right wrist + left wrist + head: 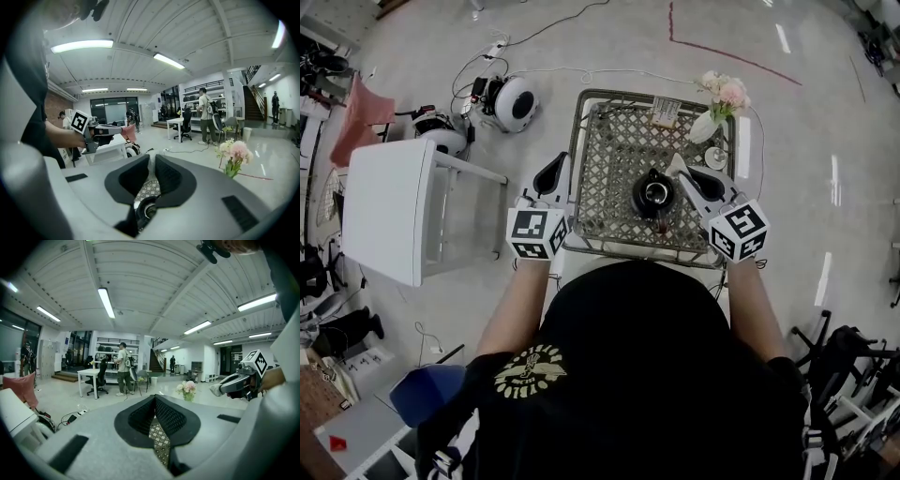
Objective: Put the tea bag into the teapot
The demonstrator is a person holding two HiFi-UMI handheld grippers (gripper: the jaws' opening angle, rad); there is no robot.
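The black teapot stands on the lattice table top, its round mouth facing up. My right gripper hovers just right of the pot. Its jaws are nearly together on a small whitish piece, which looks like the tea bag. In the right gripper view the teapot lies directly below the jaws. My left gripper hangs over the table's left edge, shut and empty; its pads meet at the tip. From the left gripper view the right gripper shows a pale tip.
A vase of pink flowers, a small white cup and a small box stand at the table's far side. A white side table is on the left. Cables and round devices lie on the floor beyond.
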